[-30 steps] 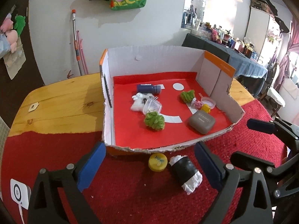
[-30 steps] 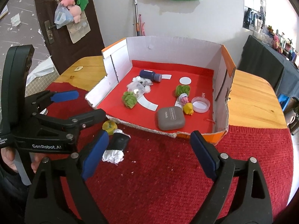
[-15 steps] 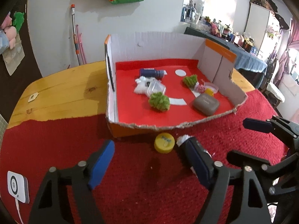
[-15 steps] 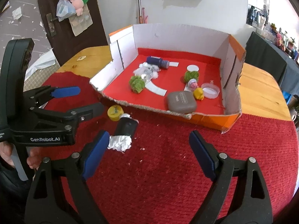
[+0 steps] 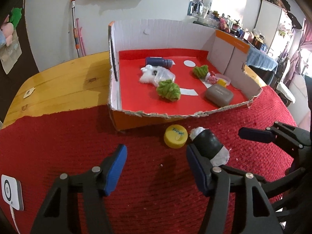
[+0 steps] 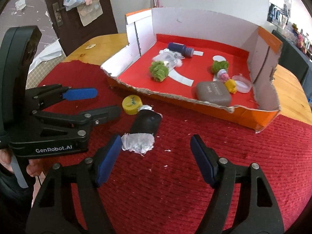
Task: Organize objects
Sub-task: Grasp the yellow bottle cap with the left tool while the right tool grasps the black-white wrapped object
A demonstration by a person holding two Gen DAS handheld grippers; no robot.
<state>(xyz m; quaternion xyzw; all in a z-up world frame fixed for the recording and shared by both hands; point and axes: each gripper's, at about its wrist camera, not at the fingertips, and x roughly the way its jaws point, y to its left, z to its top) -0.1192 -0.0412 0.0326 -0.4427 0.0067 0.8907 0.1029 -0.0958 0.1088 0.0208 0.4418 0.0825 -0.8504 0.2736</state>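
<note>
A black cylinder with crumpled foil-wrapped ends (image 6: 144, 130) lies on the nubbly red cloth (image 6: 175, 175), touching a round yellow plastic cap (image 6: 131, 104), just outside the torn-edged cardboard box with a smooth red floor (image 6: 214, 105). The left gripper (image 5: 156, 167) is closing over bare cloth, grasping nothing, its right pad beside the cylinder. The right gripper (image 6: 154, 160) is closing too, nothing clamped, the cylinder's foil end just beside its left pad.

yellow cap (image 5: 176, 138), red cloth (image 5: 78, 146), green pompom (image 5: 168, 90)
</note>
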